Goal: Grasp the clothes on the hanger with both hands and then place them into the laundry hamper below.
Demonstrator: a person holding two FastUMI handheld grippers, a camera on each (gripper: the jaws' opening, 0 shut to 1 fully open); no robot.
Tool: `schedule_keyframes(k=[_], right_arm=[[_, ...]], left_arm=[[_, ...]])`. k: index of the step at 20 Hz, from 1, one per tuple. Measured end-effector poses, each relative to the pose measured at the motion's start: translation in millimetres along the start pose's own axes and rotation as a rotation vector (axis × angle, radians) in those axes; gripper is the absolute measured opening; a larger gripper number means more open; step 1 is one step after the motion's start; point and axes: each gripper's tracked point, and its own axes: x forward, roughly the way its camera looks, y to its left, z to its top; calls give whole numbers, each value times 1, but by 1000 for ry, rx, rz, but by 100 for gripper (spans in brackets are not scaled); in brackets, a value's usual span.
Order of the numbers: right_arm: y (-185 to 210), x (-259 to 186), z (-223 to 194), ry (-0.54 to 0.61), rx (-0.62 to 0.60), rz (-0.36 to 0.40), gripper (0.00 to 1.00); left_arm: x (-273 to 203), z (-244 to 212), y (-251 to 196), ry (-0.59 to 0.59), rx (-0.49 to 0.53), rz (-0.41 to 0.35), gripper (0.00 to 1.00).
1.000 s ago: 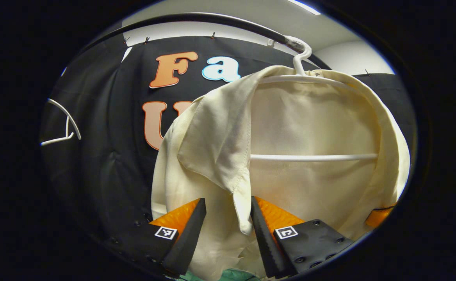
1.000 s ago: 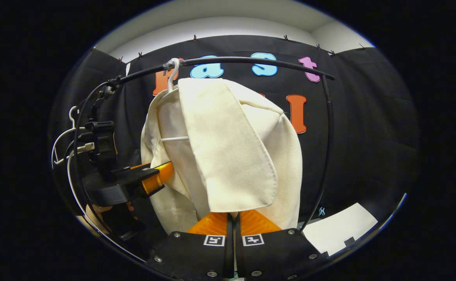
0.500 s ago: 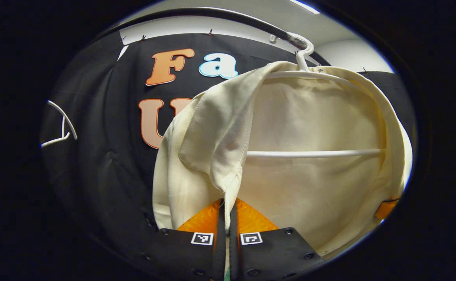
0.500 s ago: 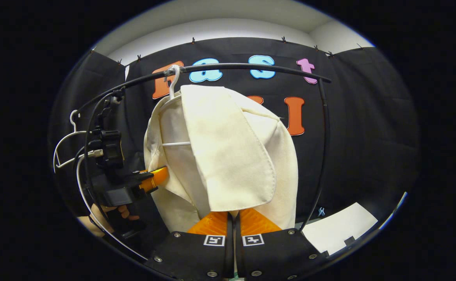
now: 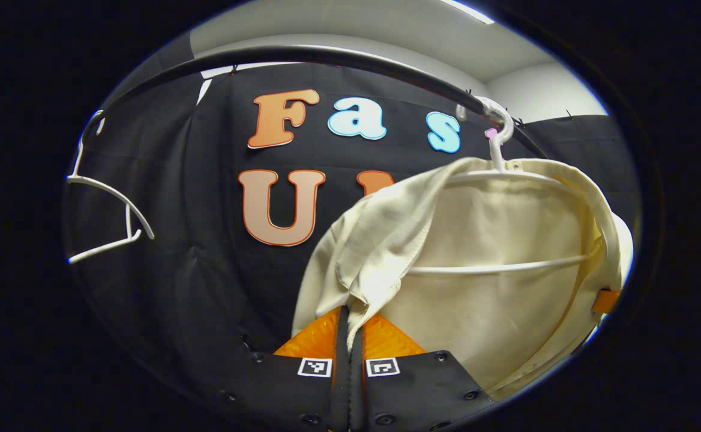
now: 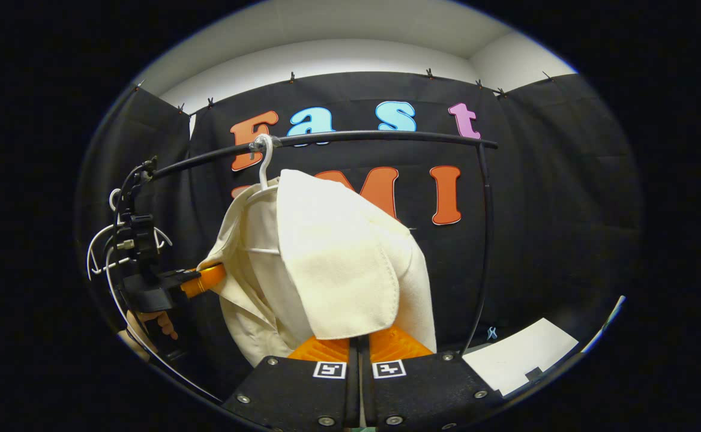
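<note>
- Your left tool [image 5: 349, 327] has its fingers pinched together on a bunched edge of the cream garment [image 5: 494, 276]
- Your right tool [image 6: 359, 348] is clamped on the garment's lower hem
- The garment hangs on the white hanger [image 6: 262, 171] hooked over the black rail [image 6: 380, 139]
- A spare hanger [image 5: 107, 210] hangs at the left

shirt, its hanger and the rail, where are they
shirt [image 6: 338, 264], right gripper view, front panel
hanger [image 5: 494, 269], left gripper view, bottom bar
rail [image 6: 386, 139], right gripper view, top bar
</note>
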Motion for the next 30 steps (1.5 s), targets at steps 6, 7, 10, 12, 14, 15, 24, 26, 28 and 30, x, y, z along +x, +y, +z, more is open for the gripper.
schedule_keyframes(k=[6, 7, 10, 12, 14, 15, 24, 26, 28, 30], right_arm=[[-10, -6, 28, -31, 25, 19, 1], [-12, -7, 35, -39, 36, 20, 1], [-37, -14, 61, -88, 63, -14, 0], [-53, -18, 74, -106, 72, -36, 0], [-63, -20, 88, -129, 71, -49, 0], [-68, -20, 93, -138, 64, -55, 0], [-87, 7, 111, -152, 33, -52, 0], [-87, 12, 103, -137, 39, -42, 0], [-87, 15, 96, -127, 41, -32, 0], [-90, 18, 87, -112, 59, -23, 0]], left_arm=[[-10, 27, 36, -47, 39, 51, 6], [-10, 30, 39, -51, 45, 63, 9], [-13, 42, 57, -74, 58, 97, 7], [-14, 53, 67, -88, 49, 109, 7], [-17, 64, 78, -109, 55, 121, 7], [-19, 69, 81, -119, 64, 129, 6], [-18, 68, 95, -106, 97, 150, 9], [-15, 67, 96, -99, 99, 151, 7], [-14, 66, 97, -93, 100, 158, 9], [-12, 61, 97, -81, 91, 160, 7]])
